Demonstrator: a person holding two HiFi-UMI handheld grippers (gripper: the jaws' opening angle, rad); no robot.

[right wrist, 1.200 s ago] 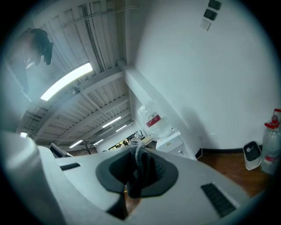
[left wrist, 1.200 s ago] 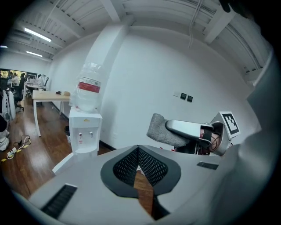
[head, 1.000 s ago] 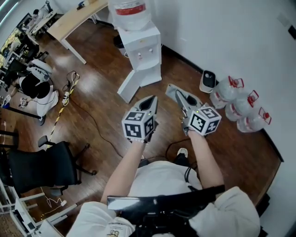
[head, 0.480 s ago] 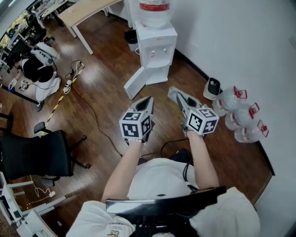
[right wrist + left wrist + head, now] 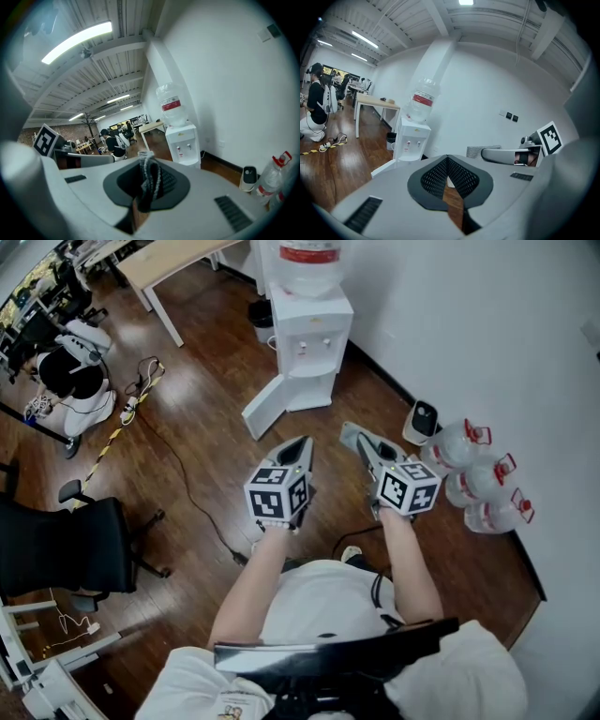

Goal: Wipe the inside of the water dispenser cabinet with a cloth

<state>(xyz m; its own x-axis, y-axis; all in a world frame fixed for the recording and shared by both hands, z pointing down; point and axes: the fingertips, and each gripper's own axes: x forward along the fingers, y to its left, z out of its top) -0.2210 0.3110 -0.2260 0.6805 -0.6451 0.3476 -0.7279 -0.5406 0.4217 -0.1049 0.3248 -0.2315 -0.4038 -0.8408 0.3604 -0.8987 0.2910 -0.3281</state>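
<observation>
The white water dispenser (image 5: 309, 334) stands against the wall with a bottle (image 5: 309, 261) on top. Its lower cabinet door (image 5: 265, 409) hangs open to the left. Both grippers are held in the air well short of it, pointing toward it. My left gripper (image 5: 302, 442) is shut with nothing between its jaws. Beside it, my right gripper (image 5: 350, 433) is shut on a grey cloth (image 5: 149, 174), which bunches up between the jaws. In the left gripper view the cloth (image 5: 476, 151) shows at the right gripper's tip. The inside of the cabinet is hidden.
Three large water bottles (image 5: 478, 479) and a small black-and-white device (image 5: 419, 422) sit by the wall on the right. A desk (image 5: 173, 263) stands beyond the dispenser, a bin (image 5: 261, 313) beside it. A black office chair (image 5: 66, 554), floor cables (image 5: 178, 474) and a crouching person (image 5: 70, 381) are on the left.
The head view has shifted a little, and the dispenser sits slightly further right in it. Both grippers keep the same pose, the right one still holding the cloth.
</observation>
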